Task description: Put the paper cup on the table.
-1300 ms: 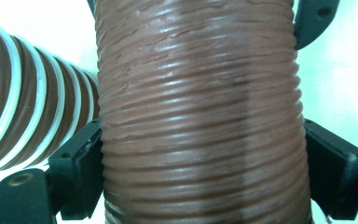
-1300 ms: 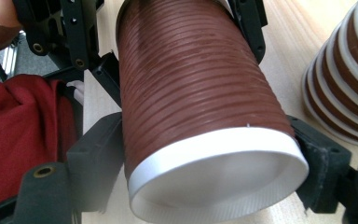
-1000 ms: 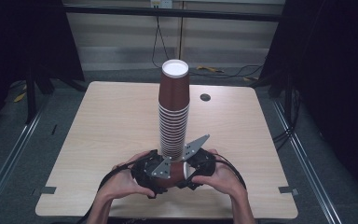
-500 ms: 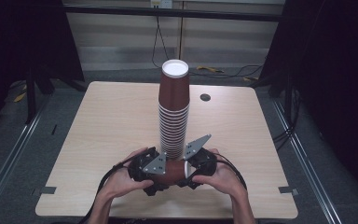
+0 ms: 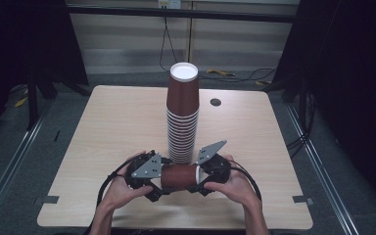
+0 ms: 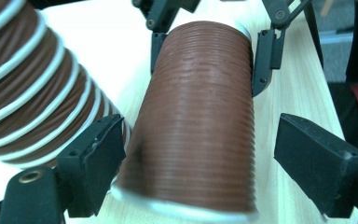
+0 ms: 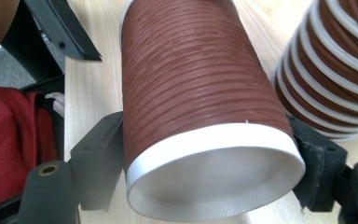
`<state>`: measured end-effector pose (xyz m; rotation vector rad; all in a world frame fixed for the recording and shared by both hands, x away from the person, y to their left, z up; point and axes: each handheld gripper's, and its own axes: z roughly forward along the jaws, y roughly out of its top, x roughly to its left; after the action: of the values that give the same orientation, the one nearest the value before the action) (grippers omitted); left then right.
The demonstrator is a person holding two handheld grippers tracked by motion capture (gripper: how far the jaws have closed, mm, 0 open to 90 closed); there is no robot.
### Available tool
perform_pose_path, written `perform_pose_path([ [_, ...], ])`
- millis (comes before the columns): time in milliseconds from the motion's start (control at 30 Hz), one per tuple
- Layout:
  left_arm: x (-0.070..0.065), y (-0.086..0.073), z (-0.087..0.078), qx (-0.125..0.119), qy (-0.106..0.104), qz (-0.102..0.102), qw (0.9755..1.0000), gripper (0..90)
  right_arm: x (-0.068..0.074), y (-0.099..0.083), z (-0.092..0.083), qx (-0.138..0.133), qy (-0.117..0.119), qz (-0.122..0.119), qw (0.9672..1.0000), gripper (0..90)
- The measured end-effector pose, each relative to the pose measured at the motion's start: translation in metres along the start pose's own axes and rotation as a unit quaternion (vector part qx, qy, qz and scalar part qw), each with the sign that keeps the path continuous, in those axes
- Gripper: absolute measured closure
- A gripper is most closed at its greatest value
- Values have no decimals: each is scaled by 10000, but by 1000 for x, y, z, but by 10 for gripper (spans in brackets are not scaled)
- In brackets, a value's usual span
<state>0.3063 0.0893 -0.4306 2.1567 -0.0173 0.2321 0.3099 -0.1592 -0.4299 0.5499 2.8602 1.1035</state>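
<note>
The surface [image 5: 103, 127] lies bare left and right of both hand-held grippers; the cup stack [image 5: 182, 117] rises just beyond them; the lone cup [image 5: 178, 176] lies level between them, near the front edge; the right hand-held gripper [image 7: 205, 158] clamps its rim end; the left hand-held gripper [image 6: 200, 163] has just been closing around its base, one jaw touching, the other apart.

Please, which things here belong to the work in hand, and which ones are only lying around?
Belong to the work:
- brown cup lying on its side
- tall stack of brown cups

Only lying around:
- small dark round thing
- floor cables
- red cloth
</note>
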Motion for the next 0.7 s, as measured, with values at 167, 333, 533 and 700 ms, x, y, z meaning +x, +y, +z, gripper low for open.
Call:
perform_pose_path([
  [167,1,-8,-7,-324,94,-202,9992,157,-1,-4,-6,-137,-100,118,9998,226],
  [333,1,-16,-13,-633,322,-449,9965,157,-3,-11,-8,-323,-110,231,9992,226],
  [533,1,-23,-14,-824,414,-606,9939,157,-4,-20,-8,-485,-146,377,9980,225],
  [700,-2,-28,-14,-939,372,-741,9921,156,-3,-23,-8,-708,-136,391,9966,225],
])
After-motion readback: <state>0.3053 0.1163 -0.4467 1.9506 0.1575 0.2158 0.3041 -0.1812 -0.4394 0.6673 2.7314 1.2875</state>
